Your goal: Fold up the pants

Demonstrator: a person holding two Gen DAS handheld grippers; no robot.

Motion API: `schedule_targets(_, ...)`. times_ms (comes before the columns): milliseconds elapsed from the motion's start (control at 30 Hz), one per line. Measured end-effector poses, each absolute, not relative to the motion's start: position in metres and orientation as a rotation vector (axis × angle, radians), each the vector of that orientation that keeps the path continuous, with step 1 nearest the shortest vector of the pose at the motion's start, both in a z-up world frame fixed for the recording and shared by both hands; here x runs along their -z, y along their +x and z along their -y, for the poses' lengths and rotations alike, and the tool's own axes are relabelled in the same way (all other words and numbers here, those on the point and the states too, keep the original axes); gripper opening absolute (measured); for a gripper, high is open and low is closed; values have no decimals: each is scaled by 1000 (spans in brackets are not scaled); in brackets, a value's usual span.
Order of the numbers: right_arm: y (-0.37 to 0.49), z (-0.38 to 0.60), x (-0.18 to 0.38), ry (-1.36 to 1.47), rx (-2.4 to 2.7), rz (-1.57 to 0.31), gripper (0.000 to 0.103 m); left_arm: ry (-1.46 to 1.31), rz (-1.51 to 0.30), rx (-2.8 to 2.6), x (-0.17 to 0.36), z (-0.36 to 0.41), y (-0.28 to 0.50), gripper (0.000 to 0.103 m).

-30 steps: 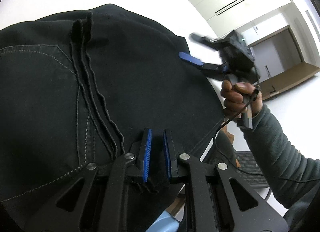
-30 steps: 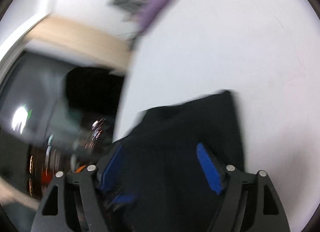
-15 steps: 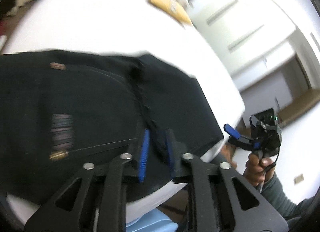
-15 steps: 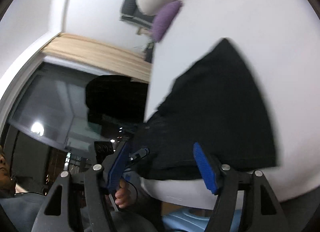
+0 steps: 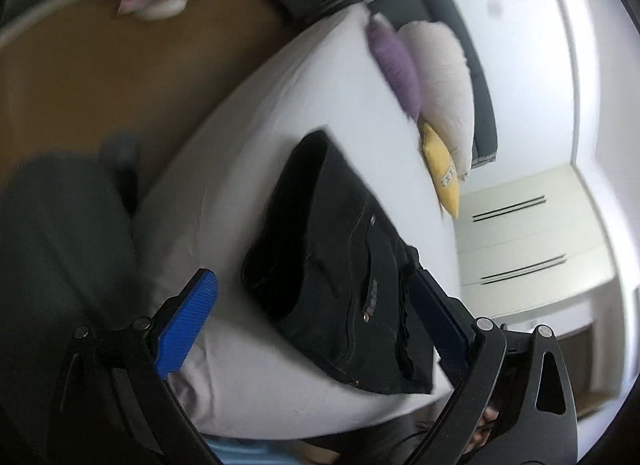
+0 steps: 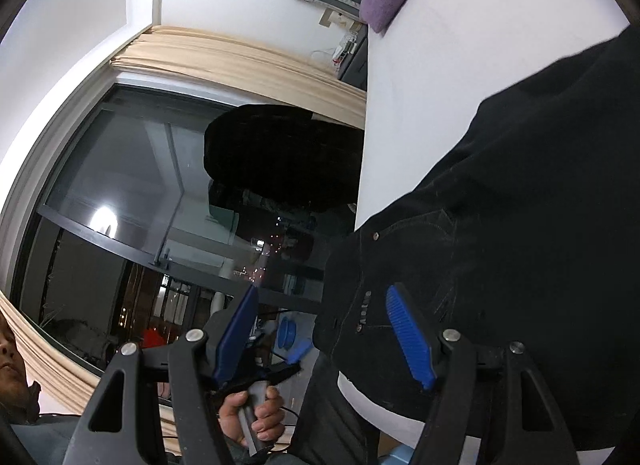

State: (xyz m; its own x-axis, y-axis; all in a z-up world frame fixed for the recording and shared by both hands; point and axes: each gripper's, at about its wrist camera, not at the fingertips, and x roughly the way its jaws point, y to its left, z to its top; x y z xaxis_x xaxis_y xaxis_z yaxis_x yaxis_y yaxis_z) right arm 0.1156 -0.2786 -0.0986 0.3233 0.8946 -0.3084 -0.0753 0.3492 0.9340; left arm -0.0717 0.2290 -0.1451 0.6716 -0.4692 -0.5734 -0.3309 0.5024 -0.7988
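Note:
Black pants lie folded in a compact stack near the corner of a white bed. My left gripper hovers back from them with its jaws opening wide; nothing is gripped between its blue pads. In the right wrist view the pants fill the right side, their waistband hanging at the bed's edge. My right gripper stands open just off that edge, its pads not pressing on the cloth. A hand holding the left gripper shows below it.
Purple, white and yellow pillows lie at the head of the bed. A white wardrobe stands behind. A dark window with a beige curtain is to the left. Brown floor lies beside the bed.
My left gripper let go of the pants' fabric, opened wide and pulled far back from the bed. The right gripper drew back and rose; the pants stayed flat.

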Motion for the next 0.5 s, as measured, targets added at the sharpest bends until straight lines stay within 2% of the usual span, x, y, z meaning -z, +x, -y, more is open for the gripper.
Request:
schedule_targets(167,105,301,98,1035,-801,-996,71,-1080,-933,146,160,-220,-59,94)
schedule_targets(267,107,305,98,1053,-796,-984,71,-1103,-945,173,164,-215,-54,71)
schedule_targets(367,108,304,100,1049,-793,-990,71,-1129,-944,167,173,-212,-52,61)
schedule_targets(433,109,301,100,1052,-796,-993,71,-1172,-941,158,180,-212,-51,49)
schedule_targets(500,109,300,104,1054,-798,-1000,70,-1207,-943,147,187,-216,-53,33)
